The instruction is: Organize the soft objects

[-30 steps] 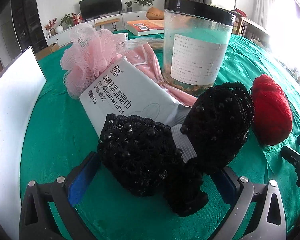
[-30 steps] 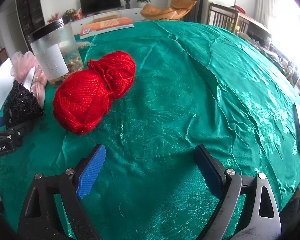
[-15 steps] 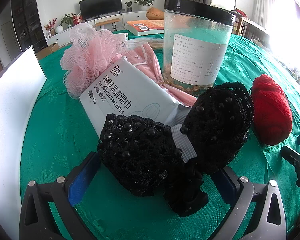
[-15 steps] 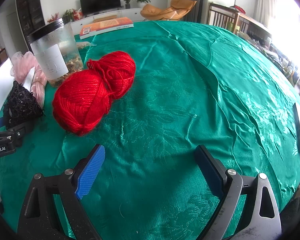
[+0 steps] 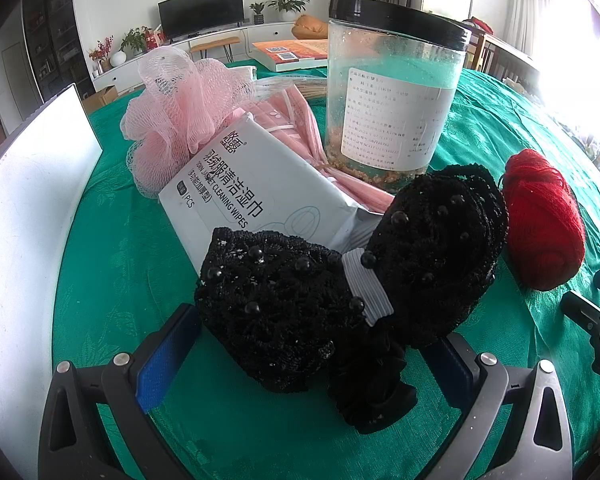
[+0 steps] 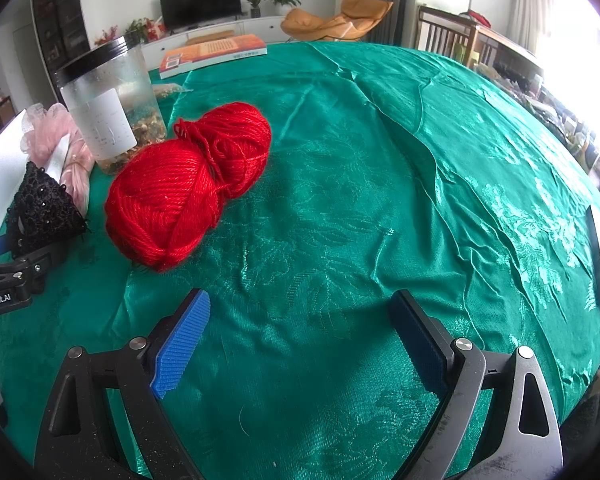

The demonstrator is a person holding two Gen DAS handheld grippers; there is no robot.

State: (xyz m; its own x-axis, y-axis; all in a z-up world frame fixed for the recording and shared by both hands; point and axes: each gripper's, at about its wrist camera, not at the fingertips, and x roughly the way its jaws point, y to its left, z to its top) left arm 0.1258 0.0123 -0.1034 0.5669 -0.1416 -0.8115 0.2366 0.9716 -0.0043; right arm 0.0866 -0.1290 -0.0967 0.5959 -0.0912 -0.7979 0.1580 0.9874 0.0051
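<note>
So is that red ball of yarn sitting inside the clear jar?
No, the red yarn lies on the green tablecloth beside the lidded clear jar.

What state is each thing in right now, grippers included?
Left gripper: open around the black lace piece, not clamped.
Right gripper: open, empty, over bare cloth.
Yarn: lying on cloth, untouched, partly wound.
Jar: upright, lid on, nearly empty.
Wipes pack: closed, tilted on pink items.
</note>
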